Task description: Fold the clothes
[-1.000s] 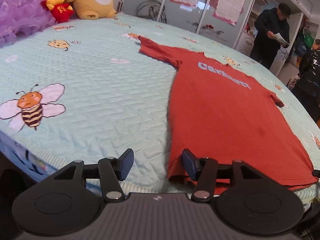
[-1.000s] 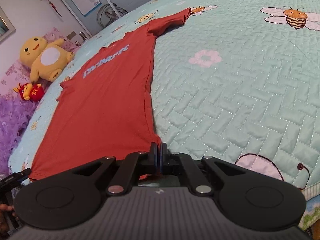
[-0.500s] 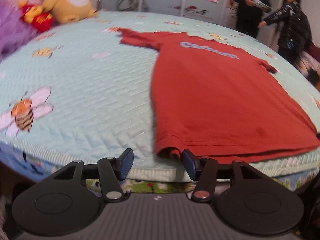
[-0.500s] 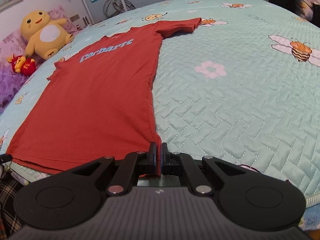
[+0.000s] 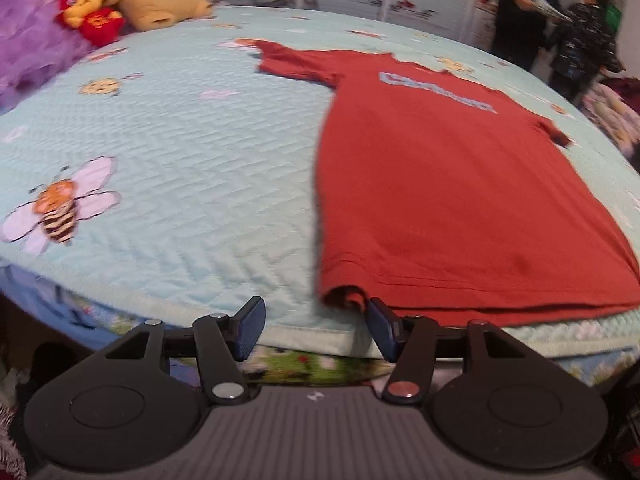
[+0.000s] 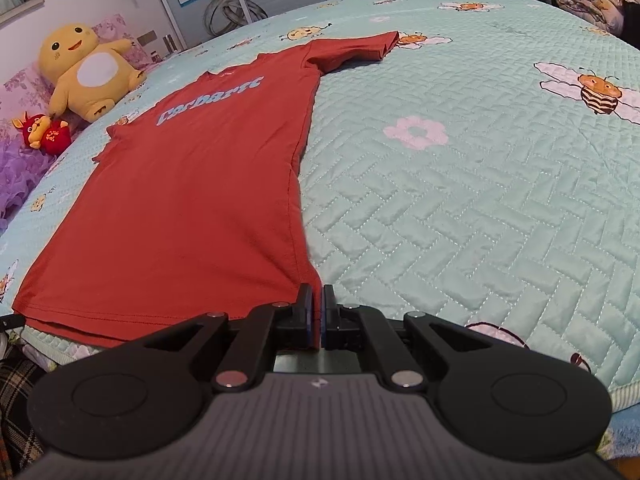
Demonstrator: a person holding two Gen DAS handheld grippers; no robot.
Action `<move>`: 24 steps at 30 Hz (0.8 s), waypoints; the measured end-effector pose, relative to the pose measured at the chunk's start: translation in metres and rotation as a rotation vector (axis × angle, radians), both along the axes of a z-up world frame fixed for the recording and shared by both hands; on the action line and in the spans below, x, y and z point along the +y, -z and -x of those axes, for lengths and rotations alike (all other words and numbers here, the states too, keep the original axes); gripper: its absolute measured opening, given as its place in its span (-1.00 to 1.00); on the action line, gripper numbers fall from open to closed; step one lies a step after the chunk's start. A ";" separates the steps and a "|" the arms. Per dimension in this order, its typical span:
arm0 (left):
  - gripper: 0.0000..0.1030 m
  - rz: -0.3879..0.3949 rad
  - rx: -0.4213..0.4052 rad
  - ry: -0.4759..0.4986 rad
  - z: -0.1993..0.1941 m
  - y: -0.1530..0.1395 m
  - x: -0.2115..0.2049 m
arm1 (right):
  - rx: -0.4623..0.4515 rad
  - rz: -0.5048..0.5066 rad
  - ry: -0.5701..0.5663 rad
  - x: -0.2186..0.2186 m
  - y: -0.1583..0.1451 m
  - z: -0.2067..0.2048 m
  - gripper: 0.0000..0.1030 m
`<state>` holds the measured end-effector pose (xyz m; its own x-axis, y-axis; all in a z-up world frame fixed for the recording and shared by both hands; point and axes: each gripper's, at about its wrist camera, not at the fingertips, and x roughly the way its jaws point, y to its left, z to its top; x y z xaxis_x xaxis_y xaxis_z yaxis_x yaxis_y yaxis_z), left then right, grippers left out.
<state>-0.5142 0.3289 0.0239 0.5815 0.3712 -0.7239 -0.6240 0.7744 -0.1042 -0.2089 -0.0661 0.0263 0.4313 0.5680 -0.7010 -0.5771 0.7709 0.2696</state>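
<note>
Since a second ago my left gripper (image 5: 314,322) has backed toward the near bed edge, so the near-left hem corner of the rust-red cotton T-shirt (image 5: 448,184) now sits just ahead of its wide-open jaws, slightly curled. Right gripper (image 6: 318,312) unchanged: pinched tight on the near-right hem corner. Shirt lies flat, print up, unfolded, on the mint quilted bedspread (image 6: 460,200), hem at the near edge. I judge left is lining up to grab its corner; no fold yet.

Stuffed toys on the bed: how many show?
2, both near the head of the bed: a large yellow plush beside the purple ruffled fabric, and a small red plush next to it. Others may be out of frame.
</note>
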 end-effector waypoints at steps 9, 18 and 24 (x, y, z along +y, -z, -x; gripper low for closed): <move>0.20 0.022 -0.029 -0.044 0.006 -0.002 0.006 | -0.051 0.037 -0.023 0.003 0.000 0.006 -0.98; 0.21 0.121 -0.157 -0.084 0.008 -0.004 0.022 | -0.046 0.035 -0.014 0.004 0.001 0.006 -0.97; -0.47 0.070 -0.129 0.021 -0.008 -0.002 0.011 | -0.047 0.033 -0.012 0.004 0.001 0.006 -0.97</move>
<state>-0.5060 0.3402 0.0258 0.6786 0.3097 -0.6660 -0.5860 0.7750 -0.2366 -0.2147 -0.0618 0.0249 0.4573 0.5499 -0.6989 -0.5977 0.7720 0.2164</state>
